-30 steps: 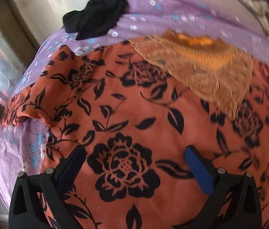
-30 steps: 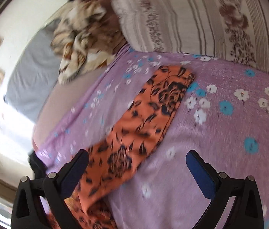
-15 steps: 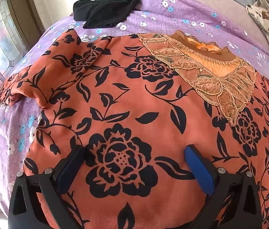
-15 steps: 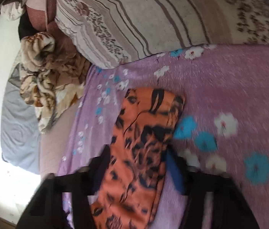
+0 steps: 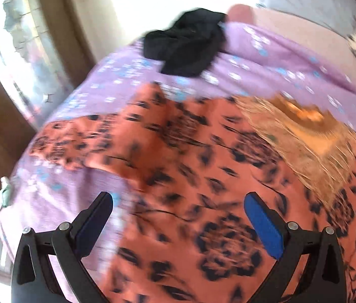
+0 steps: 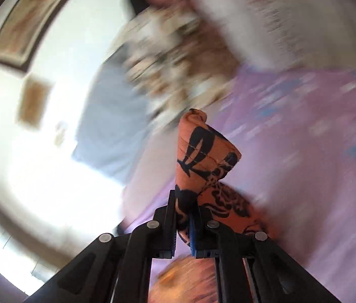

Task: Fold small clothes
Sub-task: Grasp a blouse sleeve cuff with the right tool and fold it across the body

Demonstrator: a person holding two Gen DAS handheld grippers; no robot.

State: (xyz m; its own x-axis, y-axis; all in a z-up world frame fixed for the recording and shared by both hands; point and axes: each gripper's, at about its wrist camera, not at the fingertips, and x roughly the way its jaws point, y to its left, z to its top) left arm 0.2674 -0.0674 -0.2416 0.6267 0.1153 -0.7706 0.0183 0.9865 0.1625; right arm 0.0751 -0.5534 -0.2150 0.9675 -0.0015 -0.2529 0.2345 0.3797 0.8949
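- Orange floral garment (image 5: pixel 203 176) is spread flat on the lilac flowered bedsheet (image 5: pixel 266 58); its lower hem is cut off by the bottom of the left wrist view, and the print is smeared by motion blur.
- Left gripper (image 5: pixel 178 217) is held above the garment with its jaws wide apart; nothing is pinched between them.
- Right gripper (image 6: pixel 183 217) is clamped shut on a sleeve end of the garment (image 6: pixel 203 151), which is bunched and raised off the sheet.
- Beyond the left gripper, a gold lace yoke (image 5: pixel 299 131) is seen at the garment's neckline, its detail blurred.
- Farther off, past the garment's top edge, a black cloth (image 5: pixel 188 43) is crumpled on the sheet.
- Farthest away in the right wrist view, a brown patterned bundle (image 6: pixel 173 58) is too blurred to be identified.
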